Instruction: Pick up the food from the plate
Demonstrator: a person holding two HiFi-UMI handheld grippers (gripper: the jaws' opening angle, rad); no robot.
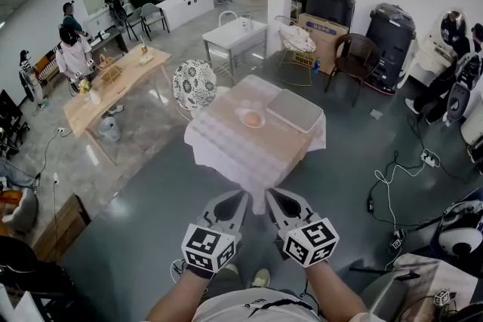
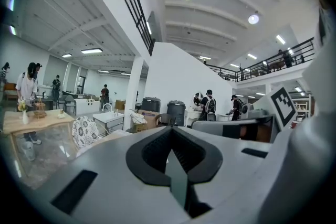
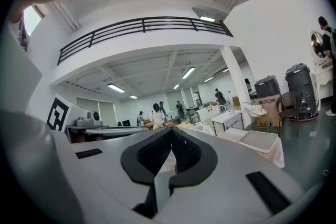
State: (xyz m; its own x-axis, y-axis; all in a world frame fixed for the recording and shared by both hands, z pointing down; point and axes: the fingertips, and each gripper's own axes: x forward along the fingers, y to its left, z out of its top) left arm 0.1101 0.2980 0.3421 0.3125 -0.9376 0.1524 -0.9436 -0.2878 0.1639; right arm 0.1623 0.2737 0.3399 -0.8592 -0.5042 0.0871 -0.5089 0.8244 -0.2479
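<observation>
A small table with a pale cloth [image 1: 234,151] stands ahead of me. On it sits a clear plate [image 1: 251,118] holding an orange piece of food [image 1: 253,118], with a flat grey tray [image 1: 294,110] beside it. My left gripper [image 1: 243,194] and right gripper [image 1: 269,194] hang side by side in front of the table's near edge, well short of the plate. Both are shut, tips touching, with nothing between them. The left gripper [image 2: 171,131] shows closed tips in its own view. In the right gripper view the right gripper [image 3: 171,130] is also closed, and the tray [image 3: 258,140] lies ahead on the right.
A patterned round chair [image 1: 194,84] stands at the table's far left. A wooden table [image 1: 113,79] with people around it is further left. Cables and a power strip [image 1: 430,157] lie on the floor at right. Bins [image 1: 389,35] and a brown chair [image 1: 355,56] line the far wall.
</observation>
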